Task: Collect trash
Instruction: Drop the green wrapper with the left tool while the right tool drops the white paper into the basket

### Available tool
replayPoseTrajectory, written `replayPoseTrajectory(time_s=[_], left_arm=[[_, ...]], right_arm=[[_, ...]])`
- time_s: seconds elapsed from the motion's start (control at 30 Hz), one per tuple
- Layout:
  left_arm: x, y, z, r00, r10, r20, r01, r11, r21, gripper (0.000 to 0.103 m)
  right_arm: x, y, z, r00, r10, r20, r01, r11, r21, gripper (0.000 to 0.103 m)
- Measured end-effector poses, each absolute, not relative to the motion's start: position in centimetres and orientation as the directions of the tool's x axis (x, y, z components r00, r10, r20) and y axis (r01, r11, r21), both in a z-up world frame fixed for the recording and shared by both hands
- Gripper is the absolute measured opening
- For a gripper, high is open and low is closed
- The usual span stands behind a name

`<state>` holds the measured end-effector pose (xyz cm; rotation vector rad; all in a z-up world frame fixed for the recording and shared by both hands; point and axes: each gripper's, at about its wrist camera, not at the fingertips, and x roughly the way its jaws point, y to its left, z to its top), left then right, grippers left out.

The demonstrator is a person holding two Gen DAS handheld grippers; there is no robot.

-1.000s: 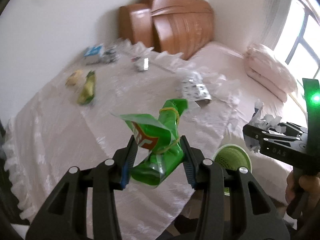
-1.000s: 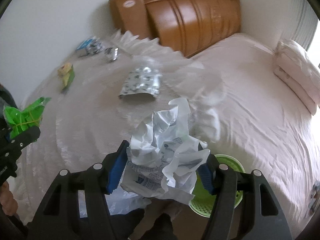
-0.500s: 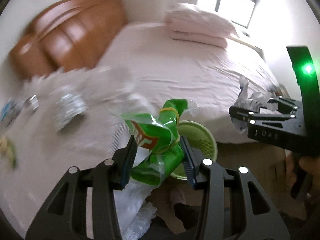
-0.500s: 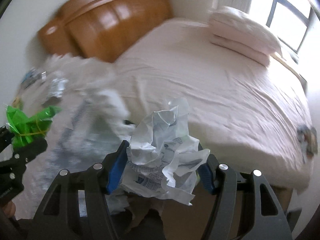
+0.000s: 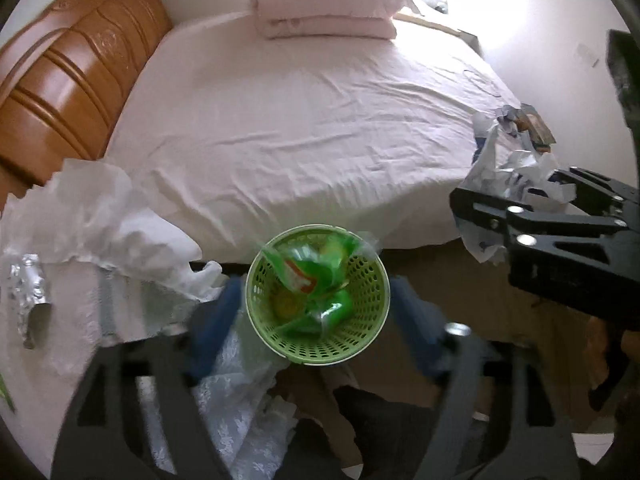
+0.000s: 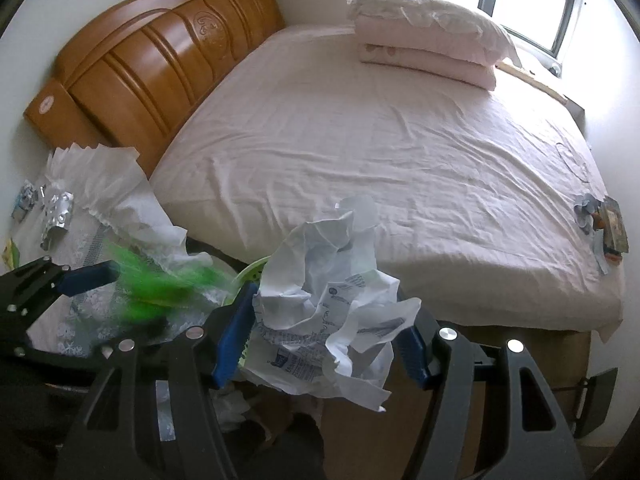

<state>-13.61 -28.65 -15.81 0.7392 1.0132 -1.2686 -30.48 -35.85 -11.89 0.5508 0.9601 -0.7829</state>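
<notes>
Left gripper point(image 5: 316, 320) hangs spread wide above the green basket point(image 5: 256, 308), its blue pads blurred on either side of the rim and gripping nothing; the green snack bag point(image 5: 316, 280) lies inside the basket, an orange-red patch on its face showing, though no letters on it can be read; in the right wrist view that bag is only a green smear just beside the left gripper's blue pad. Right gripper point(image 6: 328, 336) pinches the crumpled white paper point(image 6: 332, 300) between its blue pads; the paper bears small blue-grey print and a round logo, too creased and small to make out. The basket stands on the floor at the foot edge of the bed point(image 5: 304, 120), between the bed and the lace-covered counter point(image 5: 72, 320); a crushed silver foil wrapper point(image 5: 28, 292) lies near the counter's left edge. Folded pink bedding point(image 6: 428, 44) sits at the bed's far edge by the window; a few small items point(image 6: 608, 228) rest at the bed's right corner.
</notes>
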Motion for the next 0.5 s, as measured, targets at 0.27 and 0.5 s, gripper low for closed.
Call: replayPoseTrajectory(time_s=[0.27,0.5], left_arm=[[-13.0,-28.5,-17.3,0.044,-0.356,-0.933,0.968,0.246,-0.048,0.09],[-10.8,-26.1,-13.8,0.133,-0.431,-0.893,0.935,0.353,-0.032,0.094]], right_arm=[[-30.0,-37.0,-13.5,0.352,-0.287,-0.891,0.781,0.615,0.11,0.066],[-28.7,-36.8,-14.4,0.354,-0.269,-0.896,0.771,0.626,0.116,0.067]])
